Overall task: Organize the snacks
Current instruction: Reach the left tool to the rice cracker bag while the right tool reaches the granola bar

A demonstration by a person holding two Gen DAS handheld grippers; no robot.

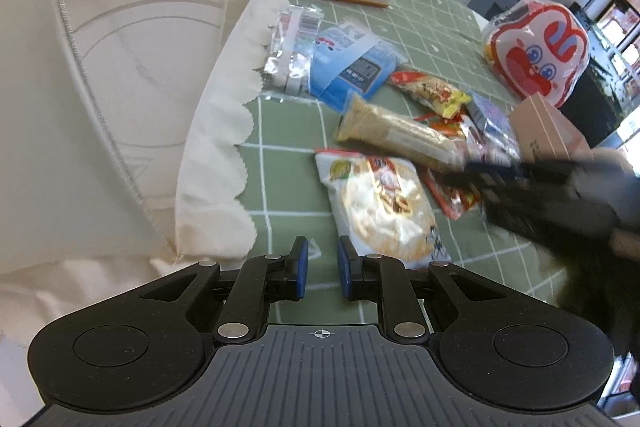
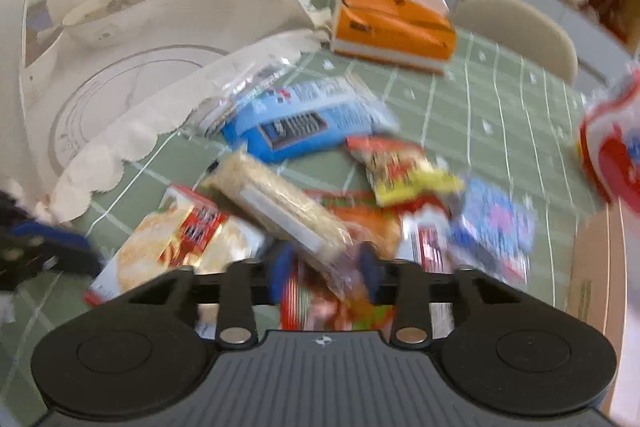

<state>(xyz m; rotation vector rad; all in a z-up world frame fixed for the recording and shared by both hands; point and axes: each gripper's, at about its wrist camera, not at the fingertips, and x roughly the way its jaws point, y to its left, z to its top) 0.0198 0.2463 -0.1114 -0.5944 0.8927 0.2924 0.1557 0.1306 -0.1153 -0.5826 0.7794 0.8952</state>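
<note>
Pinching the long crinkly oat bar wrapper (image 2: 280, 203) in our right gripper (image 2: 326, 267); left gripper (image 1: 322, 269) jaws nearly together, empty, over the checked worktop (image 1: 420, 19).

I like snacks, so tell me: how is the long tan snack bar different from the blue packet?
The long tan snack bar is slim and sandy coloured in a clear wrapper; the blue packet is wider, flatter and bright blue with a dark label. The right gripper is shut on one end of the bar, while nothing holds the blue packet. The bar leans across other snacks; the packet lies nearer the white cloth. Both are sealed snacks on the green checked tablecloth.
</note>
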